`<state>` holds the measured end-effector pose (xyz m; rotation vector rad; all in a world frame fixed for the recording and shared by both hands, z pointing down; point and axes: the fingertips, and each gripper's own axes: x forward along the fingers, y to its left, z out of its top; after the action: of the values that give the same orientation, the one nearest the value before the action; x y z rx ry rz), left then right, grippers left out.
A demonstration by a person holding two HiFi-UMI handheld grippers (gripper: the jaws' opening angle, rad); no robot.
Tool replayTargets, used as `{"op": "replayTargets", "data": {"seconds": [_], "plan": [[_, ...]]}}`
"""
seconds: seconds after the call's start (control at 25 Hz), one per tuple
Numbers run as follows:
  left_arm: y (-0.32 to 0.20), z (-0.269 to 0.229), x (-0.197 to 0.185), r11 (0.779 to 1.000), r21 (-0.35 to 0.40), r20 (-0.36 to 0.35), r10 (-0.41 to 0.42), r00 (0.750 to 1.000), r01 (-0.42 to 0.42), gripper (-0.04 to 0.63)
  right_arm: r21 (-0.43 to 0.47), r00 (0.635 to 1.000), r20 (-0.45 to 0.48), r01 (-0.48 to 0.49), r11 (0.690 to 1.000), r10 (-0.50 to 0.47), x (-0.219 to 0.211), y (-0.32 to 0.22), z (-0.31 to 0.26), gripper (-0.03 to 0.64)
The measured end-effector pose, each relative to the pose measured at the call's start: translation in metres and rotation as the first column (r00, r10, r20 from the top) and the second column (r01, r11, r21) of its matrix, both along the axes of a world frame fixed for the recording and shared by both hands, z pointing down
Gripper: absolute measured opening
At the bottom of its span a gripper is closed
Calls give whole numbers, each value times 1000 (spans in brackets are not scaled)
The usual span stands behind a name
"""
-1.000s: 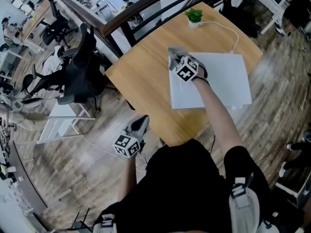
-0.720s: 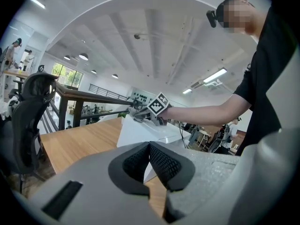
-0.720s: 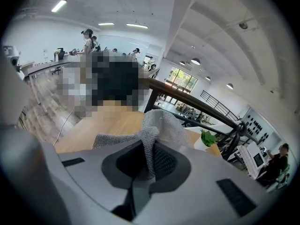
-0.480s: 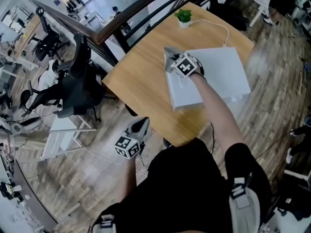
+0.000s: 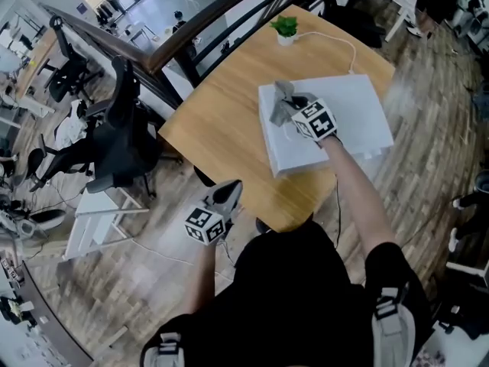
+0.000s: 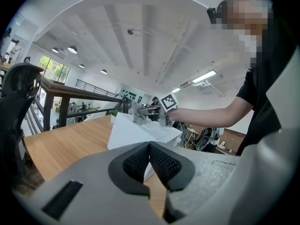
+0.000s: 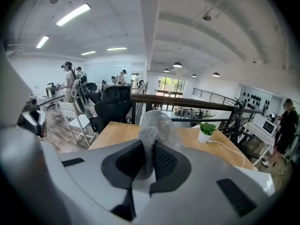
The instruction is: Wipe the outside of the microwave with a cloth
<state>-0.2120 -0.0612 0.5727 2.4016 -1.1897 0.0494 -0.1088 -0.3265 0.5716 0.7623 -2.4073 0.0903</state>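
A wooden table (image 5: 218, 117) fills the middle of the head view, with a dark railing (image 5: 191, 25) running past its 11 o'clock side. A black office chair (image 5: 122, 132) stands on the plank floor (image 5: 130, 274) at the table's 9 o'clock.

The microwave (image 5: 359, 105), a flat white box, sits on the table's 3 o'clock half. A white cable (image 5: 345, 43) curves from its far edge toward a small green plant (image 5: 286, 27) in a white pot at the table's 12 o'clock.

The right gripper (image 5: 294, 107) reaches over the microwave's top, near its 10 o'clock corner. Its jaws are clenched on a grey mesh cloth (image 5: 283, 98), which bunches up out of them in the right gripper view (image 7: 157, 125) and lies on the top of the microwave.

The left gripper (image 5: 229, 193) hangs off the table at its 6 o'clock corner, over the floor, well apart from the microwave. In the left gripper view its jaws are pressed together with nothing between them.
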Motion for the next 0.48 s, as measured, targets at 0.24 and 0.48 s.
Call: {"op": "replayTargets", "data": {"seconds": [0.24, 0.48], "plan": [[-16, -11, 19, 999, 30, 24, 31, 999, -32, 2, 85, 999, 53, -2, 996, -2, 38, 25, -27, 28], [-19, -28, 52, 999, 41, 56, 17, 998, -19, 2, 146, 992, 125, -29, 989, 11, 103, 67, -46, 28]]}}
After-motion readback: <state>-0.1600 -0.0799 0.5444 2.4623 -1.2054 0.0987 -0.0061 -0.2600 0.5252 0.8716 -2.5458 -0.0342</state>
